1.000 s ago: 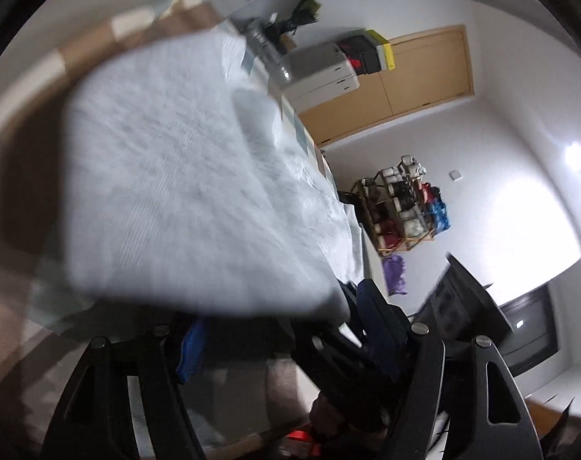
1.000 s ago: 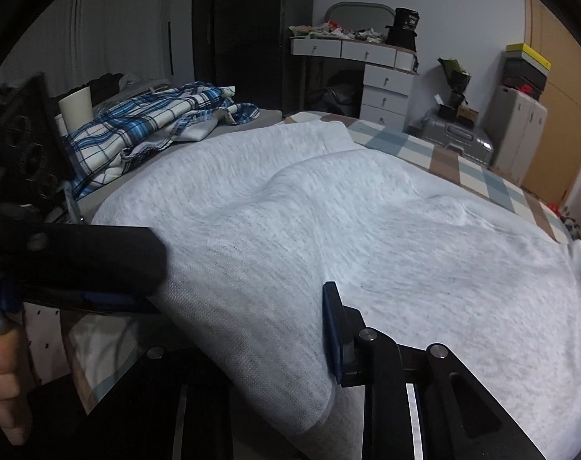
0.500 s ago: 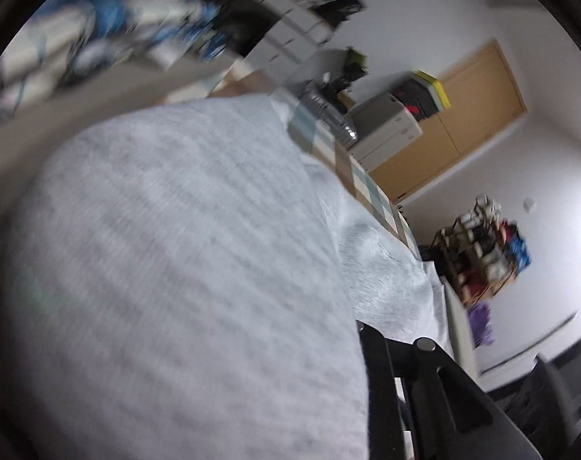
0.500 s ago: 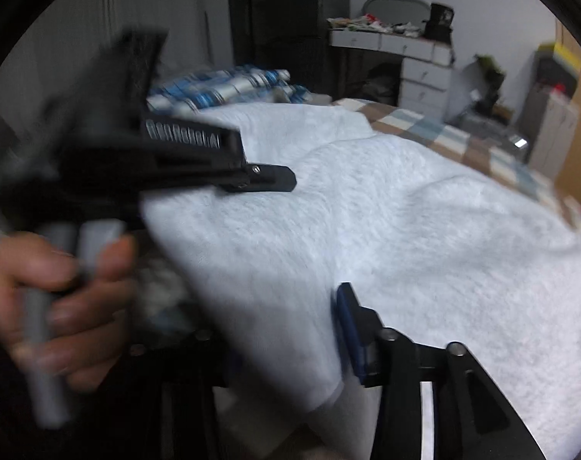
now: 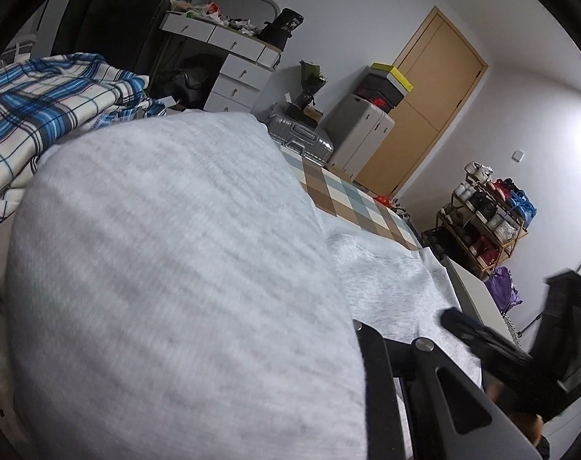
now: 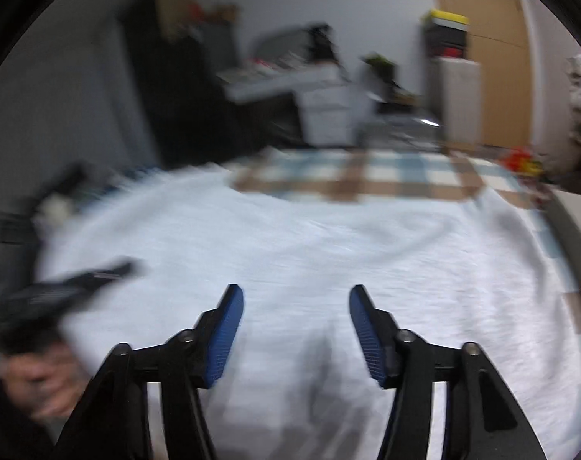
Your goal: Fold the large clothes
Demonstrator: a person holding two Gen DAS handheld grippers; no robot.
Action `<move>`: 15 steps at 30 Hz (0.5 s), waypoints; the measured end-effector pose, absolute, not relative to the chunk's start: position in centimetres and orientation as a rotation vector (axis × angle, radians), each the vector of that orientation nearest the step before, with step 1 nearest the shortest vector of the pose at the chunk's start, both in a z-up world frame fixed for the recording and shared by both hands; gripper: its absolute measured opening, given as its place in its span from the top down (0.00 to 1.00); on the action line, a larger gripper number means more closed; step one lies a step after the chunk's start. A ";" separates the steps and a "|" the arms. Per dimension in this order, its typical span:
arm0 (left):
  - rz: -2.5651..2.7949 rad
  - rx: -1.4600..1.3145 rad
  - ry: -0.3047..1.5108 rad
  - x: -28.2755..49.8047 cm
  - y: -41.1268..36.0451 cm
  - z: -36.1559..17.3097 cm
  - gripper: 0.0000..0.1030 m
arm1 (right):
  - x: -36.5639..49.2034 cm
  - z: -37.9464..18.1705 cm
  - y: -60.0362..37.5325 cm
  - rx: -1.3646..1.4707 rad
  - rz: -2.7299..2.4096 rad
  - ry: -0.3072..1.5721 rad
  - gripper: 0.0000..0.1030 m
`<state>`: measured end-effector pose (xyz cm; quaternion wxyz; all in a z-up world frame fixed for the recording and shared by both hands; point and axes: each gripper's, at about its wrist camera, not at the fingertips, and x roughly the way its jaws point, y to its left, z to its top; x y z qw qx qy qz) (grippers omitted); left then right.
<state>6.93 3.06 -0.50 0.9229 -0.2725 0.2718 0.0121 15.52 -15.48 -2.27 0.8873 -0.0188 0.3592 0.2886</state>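
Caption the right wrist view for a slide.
Right gripper, jaws open and empty, above the pale grey garment spread on the checked bedcover.

The left wrist camera sits very close behind a lifted fold of the grey garment (image 5: 167, 287), which fills the picture from 6 to 10 o'clock. It looks across the bed (image 5: 351, 195) and a little down, tipped to one side, toward the wooden door (image 5: 424, 103) at 1 o'clock.

The right wrist camera looks forward and down between the 2 blue pads (image 6: 223, 339) of its hand-held gripper (image 6: 294, 329), close above the same cloth. This view is blurry.

Both views share the checked bed cover, the white drawers (image 6: 325, 111) at 12 o'clock, the door, and each other's hand-held gripper at the edge.
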 end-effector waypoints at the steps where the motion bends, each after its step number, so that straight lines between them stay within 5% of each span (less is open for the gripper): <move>1: 0.022 -0.547 0.554 6.9 2.8 -0.3 0.86 | 16.3 -2.9 -15.0 -0.002 0.644 0.770 0.72; 4: 0.004 -0.487 0.527 6.7 2.0 0.5 0.86 | 19.0 -6.7 -13.9 0.079 0.660 0.963 0.76; 6: -0.026 -0.424 0.496 6.7 1.1 1.3 0.86 | 20.2 -7.8 -15.3 0.180 0.639 0.973 1.00; 11: -0.132 -0.247 0.424 7.3 -2.0 4.0 0.86 | 19.6 -6.6 -17.2 0.233 0.670 1.013 1.00; 15: -0.225 -0.079 0.400 8.1 -5.4 6.2 0.86 | 15.7 -3.0 -20.3 0.160 0.691 0.872 0.84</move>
